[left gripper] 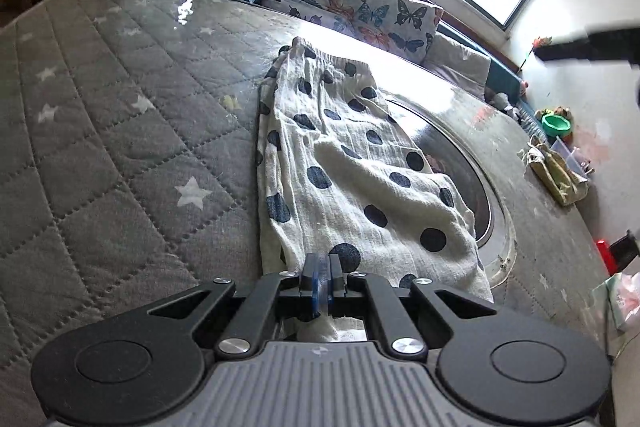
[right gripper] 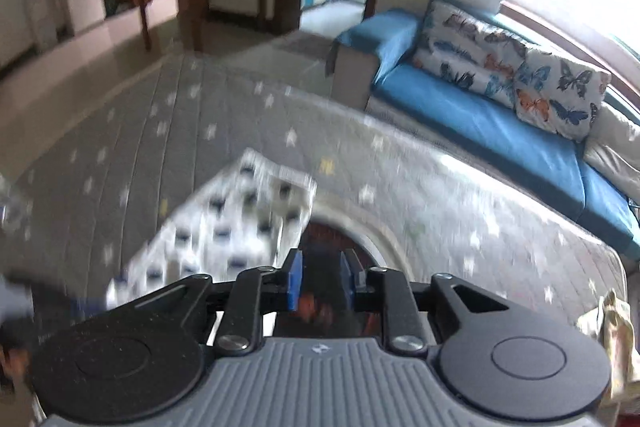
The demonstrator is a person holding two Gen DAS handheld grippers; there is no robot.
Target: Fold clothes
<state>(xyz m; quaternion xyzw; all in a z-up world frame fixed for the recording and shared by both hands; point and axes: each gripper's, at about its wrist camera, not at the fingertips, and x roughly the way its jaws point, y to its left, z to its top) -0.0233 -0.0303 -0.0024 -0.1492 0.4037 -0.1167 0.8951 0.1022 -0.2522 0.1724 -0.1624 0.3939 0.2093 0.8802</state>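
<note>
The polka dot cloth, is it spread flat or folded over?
Folded over. The polka dot cloth lies as a long rumpled strip, layers showing at its left edge, with the left gripper shut on its near end.

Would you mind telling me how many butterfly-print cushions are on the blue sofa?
2. One butterfly cushion leans against the sofa back toward the doorway end; the second butterfly cushion sits right beside it, nearer the window. The plain cream cushion beyond them could hide more.

Left hand-held gripper point(left gripper: 322, 277) clamped on cloth, right hand-held gripper point(right gripper: 320, 281) parted (blurred).
</note>
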